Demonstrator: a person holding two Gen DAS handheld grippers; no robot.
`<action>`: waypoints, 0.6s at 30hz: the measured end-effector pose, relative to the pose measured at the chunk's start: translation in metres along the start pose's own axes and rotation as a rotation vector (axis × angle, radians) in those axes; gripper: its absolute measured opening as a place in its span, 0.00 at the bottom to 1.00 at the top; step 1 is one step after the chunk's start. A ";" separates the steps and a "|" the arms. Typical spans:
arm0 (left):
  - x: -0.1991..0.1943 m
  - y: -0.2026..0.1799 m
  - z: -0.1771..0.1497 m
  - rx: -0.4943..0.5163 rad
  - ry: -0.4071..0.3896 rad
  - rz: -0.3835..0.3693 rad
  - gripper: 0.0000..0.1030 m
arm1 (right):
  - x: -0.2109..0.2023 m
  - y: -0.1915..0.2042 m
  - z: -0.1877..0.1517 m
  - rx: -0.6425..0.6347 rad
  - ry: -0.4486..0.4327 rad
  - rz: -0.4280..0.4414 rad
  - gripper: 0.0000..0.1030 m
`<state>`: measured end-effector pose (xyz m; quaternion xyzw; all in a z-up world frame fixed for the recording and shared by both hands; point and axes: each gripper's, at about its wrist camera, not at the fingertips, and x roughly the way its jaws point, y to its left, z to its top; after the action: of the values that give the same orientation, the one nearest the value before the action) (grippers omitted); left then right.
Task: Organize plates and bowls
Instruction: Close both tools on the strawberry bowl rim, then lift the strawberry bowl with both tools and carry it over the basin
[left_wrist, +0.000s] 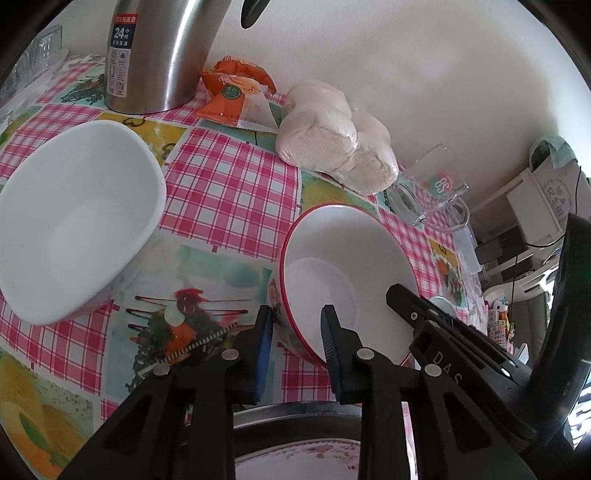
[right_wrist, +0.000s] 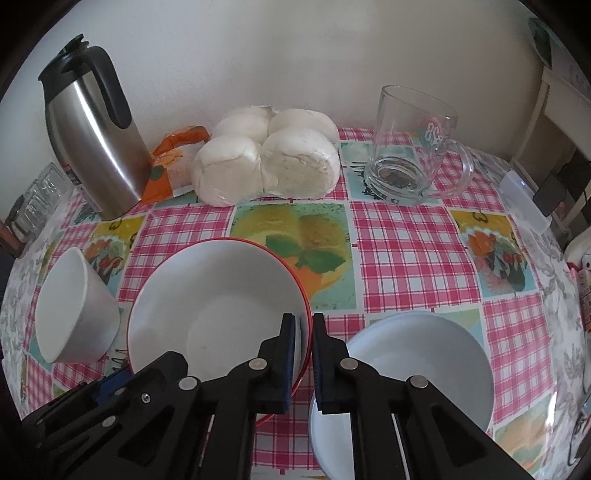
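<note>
We note a checked tablecloth (right_wrist: 406, 254) in pink and white with fruit panels covering the table. At the back left stands a steel thermos jug (right_wrist: 94, 147) with a black handle. Just beside it lies an orange snack packet (right_wrist: 173, 158), touching a clear bag of white buns (right_wrist: 266, 155). Right of the buns, apart from them, a glass mug (right_wrist: 413, 147) stands upright, its handle facing right.

A red-rimmed white bowl (right_wrist: 218, 314) sits upright between a plain white bowl (right_wrist: 74, 310) and a pale-blue bowl (right_wrist: 417, 369).
</note>
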<state>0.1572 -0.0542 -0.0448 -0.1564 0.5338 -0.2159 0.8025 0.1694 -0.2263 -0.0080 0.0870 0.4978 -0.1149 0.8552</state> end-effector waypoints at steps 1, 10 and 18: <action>-0.003 0.001 0.000 0.000 -0.003 -0.005 0.27 | -0.001 -0.001 -0.001 0.006 -0.001 0.003 0.09; -0.025 -0.009 0.000 0.052 -0.037 -0.016 0.26 | -0.026 -0.007 -0.006 0.055 -0.047 0.044 0.09; -0.062 -0.037 -0.005 0.163 -0.087 0.042 0.26 | -0.070 -0.011 -0.017 0.081 -0.118 0.065 0.10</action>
<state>0.1247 -0.0541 0.0202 -0.0885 0.4823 -0.2348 0.8393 0.1187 -0.2249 0.0439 0.1309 0.4386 -0.1122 0.8820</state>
